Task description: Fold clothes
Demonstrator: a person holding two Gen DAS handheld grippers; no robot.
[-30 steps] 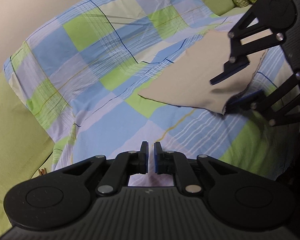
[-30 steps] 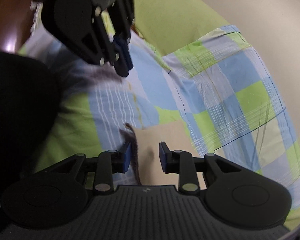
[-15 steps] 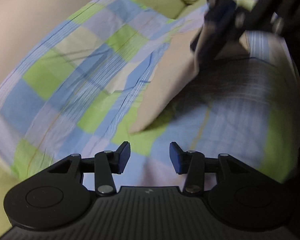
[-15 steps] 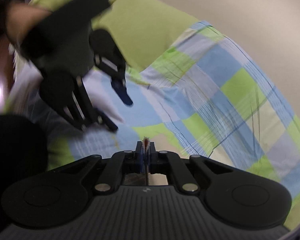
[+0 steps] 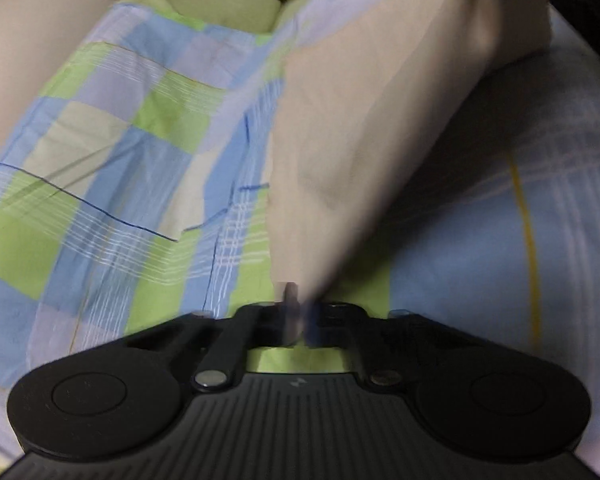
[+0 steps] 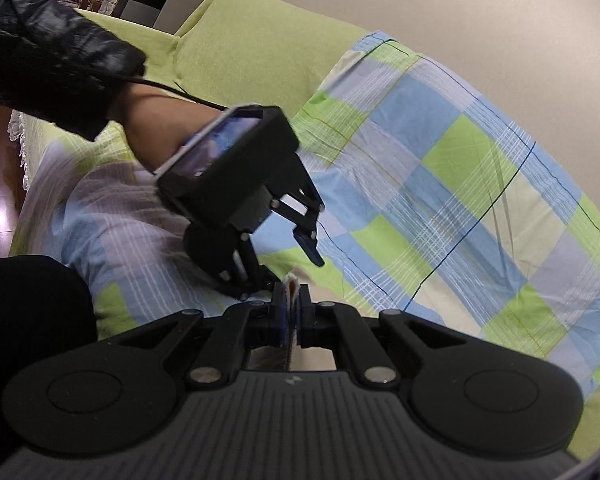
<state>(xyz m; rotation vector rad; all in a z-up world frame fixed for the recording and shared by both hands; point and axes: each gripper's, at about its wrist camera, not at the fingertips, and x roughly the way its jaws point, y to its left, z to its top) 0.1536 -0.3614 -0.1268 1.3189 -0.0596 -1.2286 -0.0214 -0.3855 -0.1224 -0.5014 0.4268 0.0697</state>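
The beige cloth [image 5: 352,128] lies partly lifted over the checked bedsheet [image 5: 112,184] that covers the sofa [image 6: 260,40], stretched between the two tools. In the left wrist view its near corner runs down into the left tool [image 5: 296,320], whose jaws have just been closing and now pinch that corner; the picture is blurred there, yet the fabric plainly ends between the pads. From that corner the cloth rises as a taut, slanting sheet toward the upper right edge of the view, clear of the sheet beneath, which lies in shadow.

In the right wrist view the right tool [image 6: 290,312] is closed on a thin edge of the same cloth [image 6: 290,282], a pale sliver with a reddish-brown hem standing up between the blue pads. Just beyond it is the left tool [image 6: 290,258], with a bare wrist [image 6: 156,120] and a black sleeve [image 6: 48,60] behind it, low over the sheet near the sofa's front edge. The green sofa back rises behind, against a plain wall [image 6: 480,12].
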